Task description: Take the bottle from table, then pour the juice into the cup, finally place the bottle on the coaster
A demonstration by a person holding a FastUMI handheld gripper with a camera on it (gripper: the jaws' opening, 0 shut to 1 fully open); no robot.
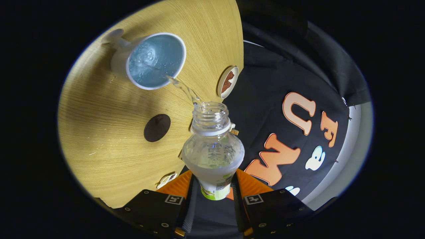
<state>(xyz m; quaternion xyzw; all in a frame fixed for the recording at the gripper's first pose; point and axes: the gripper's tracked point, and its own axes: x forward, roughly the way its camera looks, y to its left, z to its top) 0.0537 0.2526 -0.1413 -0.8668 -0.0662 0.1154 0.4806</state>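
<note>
My gripper [213, 186] is shut on a clear plastic bottle [212, 149], both fingers pressing its lower body. The uncapped bottle is tipped over with its open neck pointing ahead of the fingers. A thin stream of clear liquid [184, 89] runs from its mouth into a white cup [156, 61] on the wooden table [99, 132]. The cup holds bubbly liquid and has a handle on its far side. A dark round coaster [157, 127] lies flat on the table, between the cup and the fingers.
A small round white-rimmed disc with a brown centre [228, 82] sits at the table's edge beyond the bottle's mouth. A small label-like scrap [167, 179] lies on the table beside one finger. Black cloth hangs past the table edge.
</note>
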